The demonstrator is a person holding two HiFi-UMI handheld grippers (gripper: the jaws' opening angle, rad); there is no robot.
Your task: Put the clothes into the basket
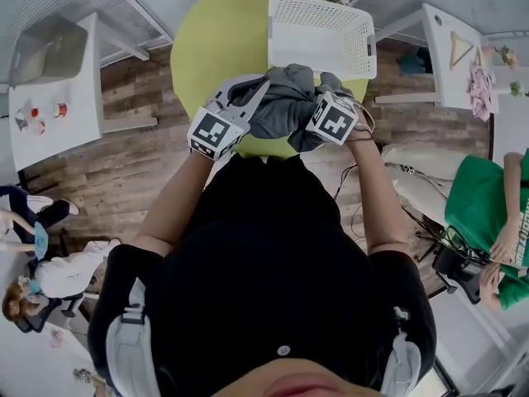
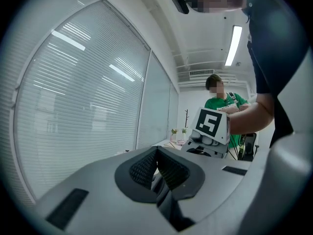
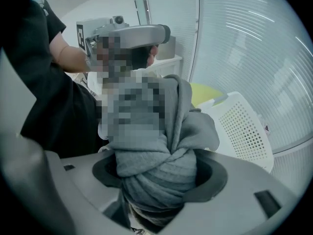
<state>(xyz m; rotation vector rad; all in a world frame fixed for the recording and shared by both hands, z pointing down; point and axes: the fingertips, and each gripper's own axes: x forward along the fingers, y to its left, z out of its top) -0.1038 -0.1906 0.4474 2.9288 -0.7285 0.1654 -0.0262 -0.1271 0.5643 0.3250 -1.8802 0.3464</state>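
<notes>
A grey garment (image 1: 281, 106) hangs bunched between my two grippers, just above the round green table (image 1: 215, 48). The white perforated basket (image 1: 318, 31) stands on the table's far side, beyond the garment, and appears at the right of the right gripper view as basket (image 3: 244, 131). My right gripper (image 3: 159, 180) points steeply down, shut on a thick twisted wad of garment (image 3: 161, 165). From there the cloth rises to the left gripper (image 3: 132, 33). In its own view the left gripper (image 2: 156, 155) has its pads pressed together, and the cloth itself is hidden there.
White side tables stand at the left (image 1: 54, 98) and at the right (image 1: 450, 52), the right one carrying a hanger (image 1: 461, 50). A seated person in a green shirt (image 1: 483, 205) is at the right, near cables on the wooden floor.
</notes>
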